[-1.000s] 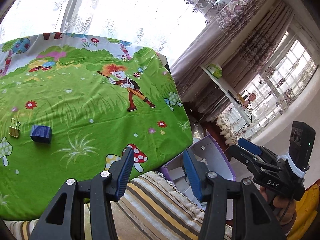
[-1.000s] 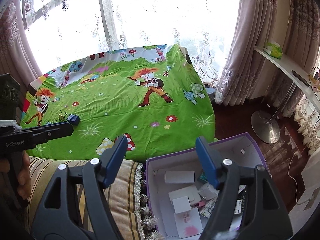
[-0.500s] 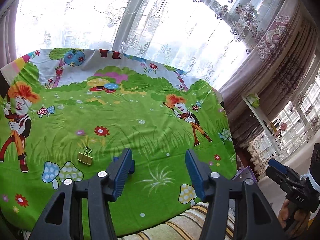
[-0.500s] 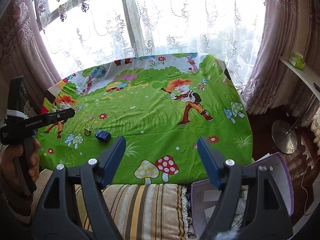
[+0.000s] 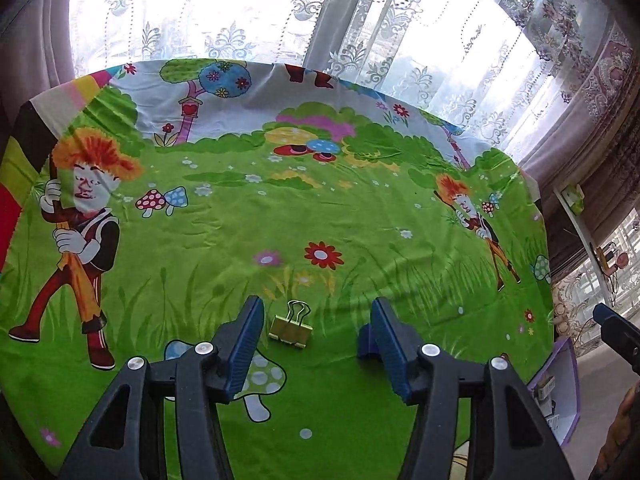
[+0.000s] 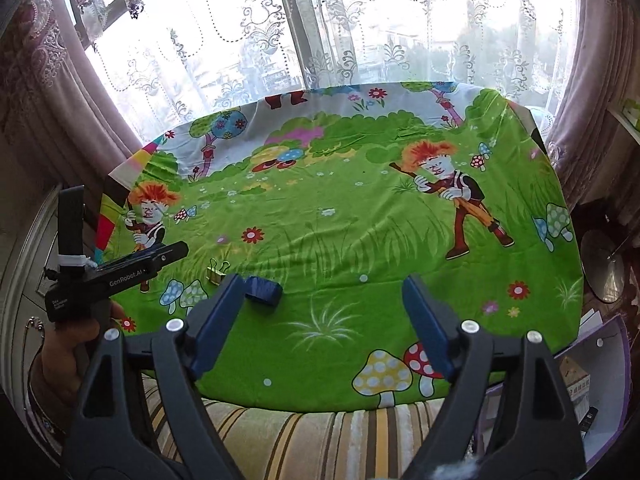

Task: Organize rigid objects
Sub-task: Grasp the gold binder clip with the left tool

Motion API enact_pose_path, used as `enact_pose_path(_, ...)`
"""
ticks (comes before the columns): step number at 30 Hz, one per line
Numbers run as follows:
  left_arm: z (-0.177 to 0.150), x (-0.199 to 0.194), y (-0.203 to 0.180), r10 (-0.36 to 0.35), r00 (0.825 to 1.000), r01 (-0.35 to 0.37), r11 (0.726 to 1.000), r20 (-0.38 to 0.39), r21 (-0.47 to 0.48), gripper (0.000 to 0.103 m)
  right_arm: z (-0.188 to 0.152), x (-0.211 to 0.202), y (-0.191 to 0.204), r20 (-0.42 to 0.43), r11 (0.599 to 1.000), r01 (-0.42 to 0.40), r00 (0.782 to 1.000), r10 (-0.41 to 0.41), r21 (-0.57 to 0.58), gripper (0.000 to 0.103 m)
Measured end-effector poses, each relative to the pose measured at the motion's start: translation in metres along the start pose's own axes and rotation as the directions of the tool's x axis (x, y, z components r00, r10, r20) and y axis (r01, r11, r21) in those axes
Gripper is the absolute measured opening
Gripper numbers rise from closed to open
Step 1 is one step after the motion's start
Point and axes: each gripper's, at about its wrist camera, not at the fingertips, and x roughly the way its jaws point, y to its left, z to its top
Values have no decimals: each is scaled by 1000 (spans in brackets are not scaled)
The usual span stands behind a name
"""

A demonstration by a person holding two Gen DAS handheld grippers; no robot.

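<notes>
- Here, a table draped in a bright green cartoon tablecloth [image 5: 360,208] fills both wrist views, printed with mushrooms, flowers and orange-haired figures.
- The left gripper [image 5: 316,344] points down at the near part of the cloth with its blue pads spread and nothing pinched between them.
- A gold binder clip [image 5: 291,327] lies flat on the cloth in the gap between those pads, nearer the left-hand pad, its wire handles pointing away from the camera; neither pad touches it.
- A small dark blue block [image 5: 366,345] sits on the cloth just behind the right-hand pad in the left wrist view, largely hidden by it; whether pad and block touch cannot be told.
- In the right wrist view the same dark blue block [image 6: 263,290] lies just beside the gold binder clip [image 6: 217,273], clip to its left, both near the table's front left.
- The right gripper [image 6: 322,320] hangs over the table's near edge with jaws wide apart; they have just been opening further, and only bare cloth shows between them.
- A hand [image 6: 66,344] holds the left gripper [image 6: 176,249] at the left of that view.
- A purple-rimmed box [image 6: 624,364] with small items inside stands low at the right, beside the table, above a striped cushion [image 6: 320,436].
- Lace curtains [image 6: 360,28] cover the bright window behind.
</notes>
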Motion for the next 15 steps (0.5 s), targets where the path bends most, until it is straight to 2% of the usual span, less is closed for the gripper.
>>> enact_pose_path(3,-4,21,8,26,999,-25,1000,-35,11,57,-1,23,10,-40,1000,-2,999,3,14,84)
enact_pose_path(8,-10,46,8,61,996,-54,994,-72,95,57,-11,61,27,-111,1000,-9,994,11,16,84)
enact_pose_path(15,-19,66,-1,83,992,-61,975,-94,211,56,-23,92,35,-140,999,14,990,-8,44,84)
